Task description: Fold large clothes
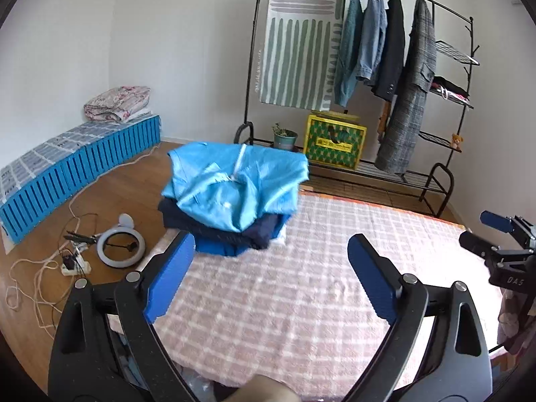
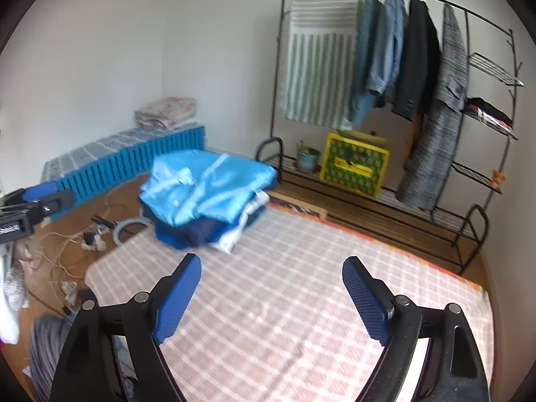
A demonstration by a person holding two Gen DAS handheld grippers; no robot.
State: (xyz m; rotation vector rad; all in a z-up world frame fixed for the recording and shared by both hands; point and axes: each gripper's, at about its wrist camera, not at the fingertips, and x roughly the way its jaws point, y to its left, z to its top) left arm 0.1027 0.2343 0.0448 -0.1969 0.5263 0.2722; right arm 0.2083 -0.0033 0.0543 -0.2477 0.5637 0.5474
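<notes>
Left wrist view shows my left gripper (image 1: 271,254) with its fingers spread wide and nothing between them; my right gripper (image 2: 271,278) is equally wide apart and holds nothing. Both hang above the pink checked blanket (image 1: 301,284), which lies bare beneath them.

My worry is the stack of folded clothes (image 1: 231,201) at the blanket's far left corner. Its top piece, a light blue garment (image 1: 234,181), sits rumpled and overhangs the darker layers, so a careless brush, or another piece dropped on off-centre, could slide it onto the floor beside the ring light (image 1: 121,247) and loose cables.

That stack lies well beyond my fingertips, far and slightly left of both pairs, untouched. No unfolded garment is spread out within reach.
</notes>
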